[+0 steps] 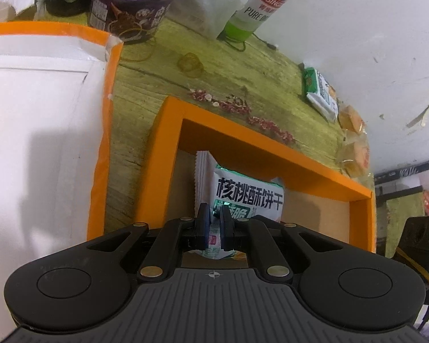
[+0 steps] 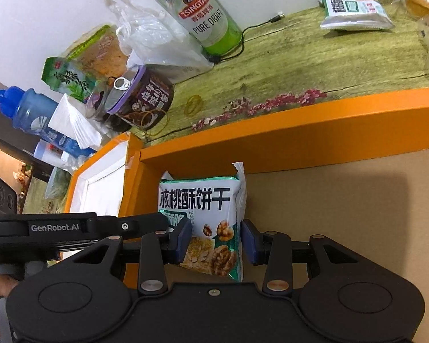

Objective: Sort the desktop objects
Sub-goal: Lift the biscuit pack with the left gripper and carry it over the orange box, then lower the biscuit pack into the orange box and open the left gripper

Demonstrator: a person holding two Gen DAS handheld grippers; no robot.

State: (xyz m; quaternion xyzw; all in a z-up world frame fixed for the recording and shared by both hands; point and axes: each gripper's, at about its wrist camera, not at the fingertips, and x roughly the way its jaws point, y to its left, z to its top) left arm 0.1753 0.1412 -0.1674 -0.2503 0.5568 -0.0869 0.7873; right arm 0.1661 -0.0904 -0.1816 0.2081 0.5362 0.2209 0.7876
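Note:
A white and green walnut biscuit packet (image 1: 248,197) sits in the near left corner of an open orange box (image 1: 243,140) with a brown floor. My left gripper (image 1: 214,223) is shut on the packet's lower edge. In the right wrist view the same packet (image 2: 196,200) lies between the fingers of my right gripper (image 2: 216,241), which is open with a pad close to each side. There the left gripper (image 2: 160,221) reaches in from the left to the packet's edge. The orange box wall (image 2: 300,120) runs behind it.
A white lid with an orange rim (image 1: 37,143) lies left of the box. On the green wood-print table stand a beer can (image 2: 203,20), a purple-lidded cup (image 2: 146,97), a plastic bag (image 2: 148,37) and a blue bottle (image 2: 34,114). A second biscuit packet (image 2: 354,8) and wrapped cakes (image 2: 426,5) lie far right.

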